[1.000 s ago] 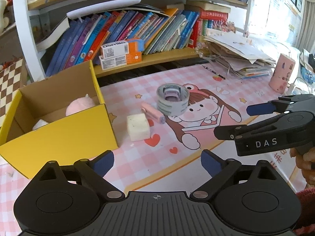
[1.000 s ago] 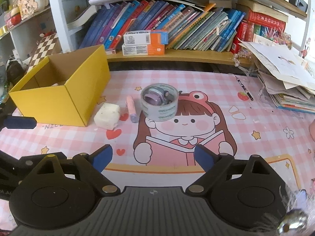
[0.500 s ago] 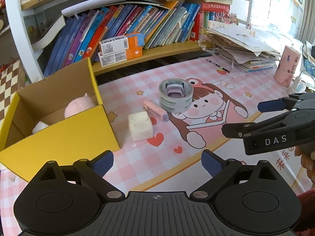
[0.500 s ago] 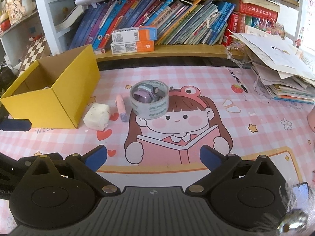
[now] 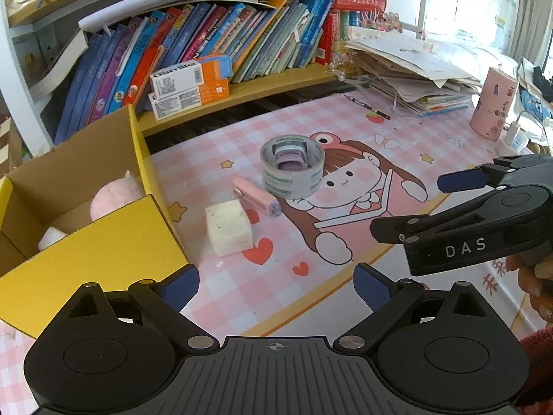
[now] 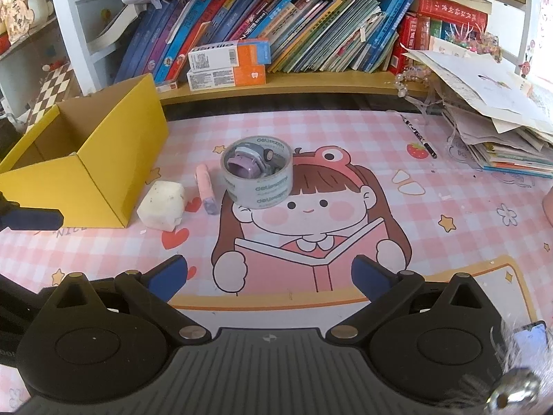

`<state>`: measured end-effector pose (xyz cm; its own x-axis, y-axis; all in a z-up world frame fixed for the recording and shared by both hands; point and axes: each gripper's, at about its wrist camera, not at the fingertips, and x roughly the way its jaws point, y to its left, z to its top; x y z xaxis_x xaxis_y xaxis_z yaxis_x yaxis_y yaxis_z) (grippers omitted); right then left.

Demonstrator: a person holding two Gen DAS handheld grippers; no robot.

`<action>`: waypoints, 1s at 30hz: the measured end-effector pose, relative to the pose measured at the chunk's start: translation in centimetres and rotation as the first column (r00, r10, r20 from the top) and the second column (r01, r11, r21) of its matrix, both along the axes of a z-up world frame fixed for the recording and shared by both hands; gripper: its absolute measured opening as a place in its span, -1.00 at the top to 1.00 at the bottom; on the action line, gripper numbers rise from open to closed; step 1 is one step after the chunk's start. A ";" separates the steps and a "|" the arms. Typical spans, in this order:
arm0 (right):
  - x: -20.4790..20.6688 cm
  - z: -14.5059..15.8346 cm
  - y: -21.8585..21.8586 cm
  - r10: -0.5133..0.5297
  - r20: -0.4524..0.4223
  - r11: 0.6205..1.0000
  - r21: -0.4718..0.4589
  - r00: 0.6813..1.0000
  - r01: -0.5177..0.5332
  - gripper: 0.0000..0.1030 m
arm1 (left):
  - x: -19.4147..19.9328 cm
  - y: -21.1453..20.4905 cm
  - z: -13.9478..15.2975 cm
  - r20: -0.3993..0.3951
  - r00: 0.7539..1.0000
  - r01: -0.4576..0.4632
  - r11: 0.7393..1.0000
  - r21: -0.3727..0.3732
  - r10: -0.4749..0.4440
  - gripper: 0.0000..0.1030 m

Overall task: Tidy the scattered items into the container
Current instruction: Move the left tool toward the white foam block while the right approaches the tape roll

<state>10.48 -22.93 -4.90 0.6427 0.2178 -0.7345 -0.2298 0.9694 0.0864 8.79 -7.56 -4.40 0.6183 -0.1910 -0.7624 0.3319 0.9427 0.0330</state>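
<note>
A yellow cardboard box (image 5: 103,252) (image 6: 103,169) stands open at the left of the pink mat, with a pink plush (image 5: 115,197) and a white item inside. A white sponge cube (image 5: 228,231) (image 6: 162,205), a pink tube-shaped item (image 5: 255,200) (image 6: 205,185) and a tape roll (image 5: 292,169) (image 6: 257,176) with a small purple toy inside lie beside the box. My left gripper (image 5: 276,285) is open and empty, near the box's front corner. My right gripper (image 6: 269,273) is open and empty, and also shows from the side in the left wrist view (image 5: 411,207).
A low bookshelf (image 6: 276,83) with books and two orange-white cartons (image 6: 228,62) runs along the back. A paper stack (image 6: 497,124) lies at the right, a pencil (image 6: 418,136) before it. A pink cup (image 5: 494,107) and charger stand far right.
Both grippers have moved forward a little toward the items; the sponge, tube and tape roll look larger. Nothing on the mat has moved.
</note>
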 end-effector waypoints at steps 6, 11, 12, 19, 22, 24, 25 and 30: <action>0.6 -0.3 -0.2 -0.009 -0.007 1.000 0.002 1.000 0.009 -0.99 | 0.4 -0.3 -0.4 0.003 1.000 0.011 1.000 0.021 -0.011 -0.89; 1.1 -0.6 -0.3 -0.013 -0.012 1.000 0.006 1.000 0.013 -0.99 | 0.7 -0.2 -0.6 0.019 1.000 -0.009 0.999 0.039 0.008 -0.89; 1.1 -0.7 -0.2 -0.010 -0.013 1.000 0.007 1.000 0.010 -0.99 | 0.8 -0.2 -0.6 0.020 1.000 -0.013 0.999 0.041 0.012 -0.89; 1.5 -1.0 -0.3 -0.005 -0.026 1.000 0.013 1.000 0.005 -0.99 | 1.1 -0.5 -0.8 0.023 1.000 -0.006 0.998 0.057 0.004 -0.89; 1.7 -1.2 -0.3 -0.008 -0.032 1.000 0.017 0.999 0.008 -0.99 | 1.2 -0.8 -1.0 0.024 1.000 0.003 0.998 0.067 -0.004 -0.89; 1.8 -1.3 -0.4 -0.010 -0.036 1.000 0.019 0.999 0.011 -0.99 | 1.2 -0.9 -1.1 0.025 1.000 0.007 0.997 0.073 -0.009 -0.89; 1.9 -1.4 -0.4 -0.012 -0.037 1.000 0.019 0.999 0.012 -0.99 | 1.3 -0.9 -1.2 0.027 1.000 0.008 0.997 0.076 -0.010 -0.89; 2.2 -1.5 -0.5 -0.014 -0.025 1.000 0.012 1.000 0.014 -0.99 | 1.6 -1.1 -1.4 0.035 0.999 0.008 0.996 0.087 -0.011 -0.89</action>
<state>12.72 -23.45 -6.43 0.6271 0.2184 -0.7477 -0.2140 0.9713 0.1041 10.43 -8.69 -5.78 0.6434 -0.1311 -0.7542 0.3379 0.9327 0.1262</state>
